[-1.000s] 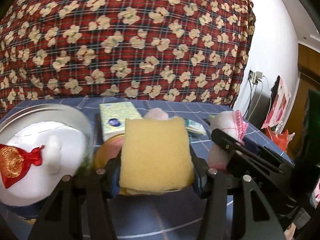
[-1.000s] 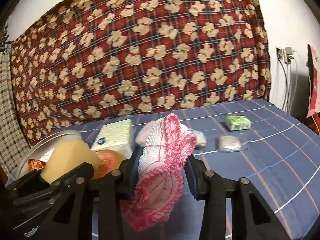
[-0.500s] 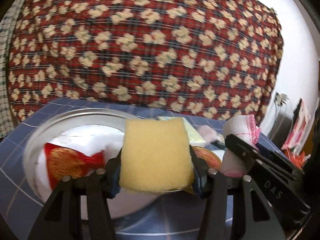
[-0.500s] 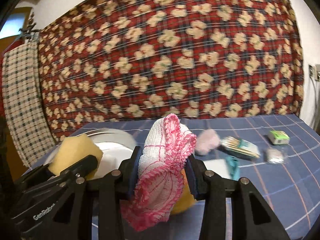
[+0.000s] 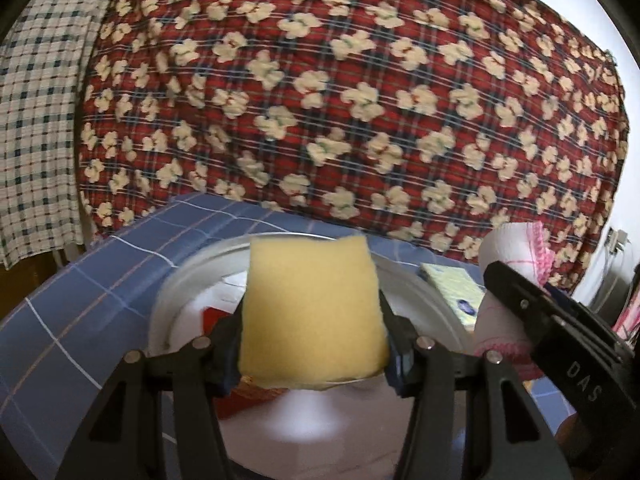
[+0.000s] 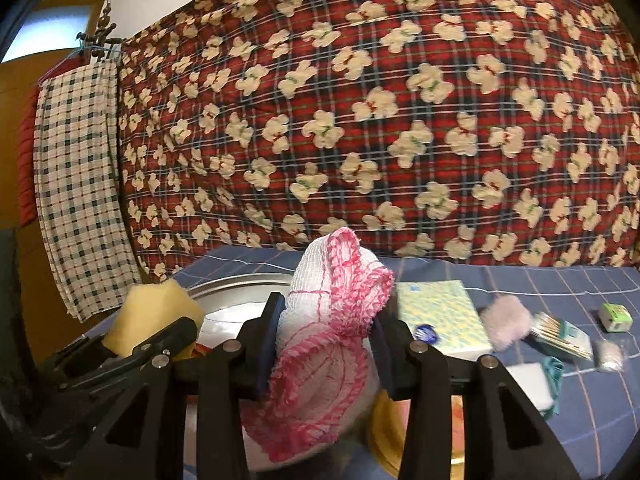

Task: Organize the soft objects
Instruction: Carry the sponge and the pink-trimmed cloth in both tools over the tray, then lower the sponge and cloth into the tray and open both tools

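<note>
Swinging both tongs over the basin (image 5: pixel 432 292) now: left tongs (image 5: pixel 314 344) clamp the sponge (image 5: pixel 312 312), right tongs (image 6: pixel 326 344) clamp the cloth (image 6: pixel 332 320), ready to drop.

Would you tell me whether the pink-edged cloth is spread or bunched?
Bunched: the cloth is crumpled between the right tongs.

In the left wrist view the yellow sponge (image 5: pixel 314 310) hides most of the metal basin (image 5: pixel 172 300); only a sliver of a red thing (image 5: pixel 218 316) shows at centre left, too little to identify. The right tongs (image 5: pixel 520 300) cover the lower part of the white-and-pink cloth (image 5: pixel 516 244). In the right wrist view that cloth (image 6: pixel 328 332) hides the basin's middle. At far right, a small clear packet (image 6: pixel 610 354) is too blurred to identify.
</note>
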Demonstrator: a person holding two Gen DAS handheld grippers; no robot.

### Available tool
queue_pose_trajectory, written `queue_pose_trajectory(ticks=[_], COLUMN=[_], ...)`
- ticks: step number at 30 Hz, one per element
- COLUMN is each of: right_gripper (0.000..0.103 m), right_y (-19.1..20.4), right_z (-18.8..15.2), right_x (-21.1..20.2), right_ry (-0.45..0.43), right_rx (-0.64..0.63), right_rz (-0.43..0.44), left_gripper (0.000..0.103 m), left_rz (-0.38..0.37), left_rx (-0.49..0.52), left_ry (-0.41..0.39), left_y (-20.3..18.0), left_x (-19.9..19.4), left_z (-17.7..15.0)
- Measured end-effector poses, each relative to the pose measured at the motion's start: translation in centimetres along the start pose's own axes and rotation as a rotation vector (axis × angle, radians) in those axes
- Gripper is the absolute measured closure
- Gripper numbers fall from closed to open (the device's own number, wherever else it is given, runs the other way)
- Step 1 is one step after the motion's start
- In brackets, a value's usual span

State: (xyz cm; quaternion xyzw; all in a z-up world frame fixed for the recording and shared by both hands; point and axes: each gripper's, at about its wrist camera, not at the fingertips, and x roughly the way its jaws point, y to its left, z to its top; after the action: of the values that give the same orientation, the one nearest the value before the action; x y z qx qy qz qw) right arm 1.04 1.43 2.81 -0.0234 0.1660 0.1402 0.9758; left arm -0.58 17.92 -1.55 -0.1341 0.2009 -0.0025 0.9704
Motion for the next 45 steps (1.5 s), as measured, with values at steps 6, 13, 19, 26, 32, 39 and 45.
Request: queue_pose_trajectory(ticks=[6,13,19,26,32,39,45], right_gripper=[0.059,0.059,0.059,0.059,0.054,0.025,0.024], right_y=[0.9,1.5,2.4,1.7,1.1,0.4,-0.3], right_z=[0.4,0.2,-0.3,-0.9,-1.0,-1.2,-0.8], right_x=[3.2,5.7,6.4,7.2,7.2,6.8,5.4], right_ry=[0.054,0.099,0.087,0.103,0.114,0.092,0.018], right_rx=[0.012,-0.005,-0.08,-0.095,-0.062,-0.003,0.024], right_rz=[0.021,0.005,-0.039,-0.076,-0.028,0.062,0.057], left_gripper=[0.048,0.048,0.048,0.048,0.046,0.0,0.0], left_rz=[0.085,0.126,0.175,0.194,0.224,0.272,0.296], left_rx=[0.01,0.015,0.041,0.069,0.113,0.106,0.091], left_ry=[0.022,0.07,0.08,0.106,0.095,0.102,0.098], left_y=[1.7,2.6,2.7,2.4,1.6,1.2,1.2], left_x=[1.2,2.6,3.4,4.1,4.0,4.0,4.0], left_z=[0.4,0.4,0.6,0.0,0.0,-0.1,-0.4])
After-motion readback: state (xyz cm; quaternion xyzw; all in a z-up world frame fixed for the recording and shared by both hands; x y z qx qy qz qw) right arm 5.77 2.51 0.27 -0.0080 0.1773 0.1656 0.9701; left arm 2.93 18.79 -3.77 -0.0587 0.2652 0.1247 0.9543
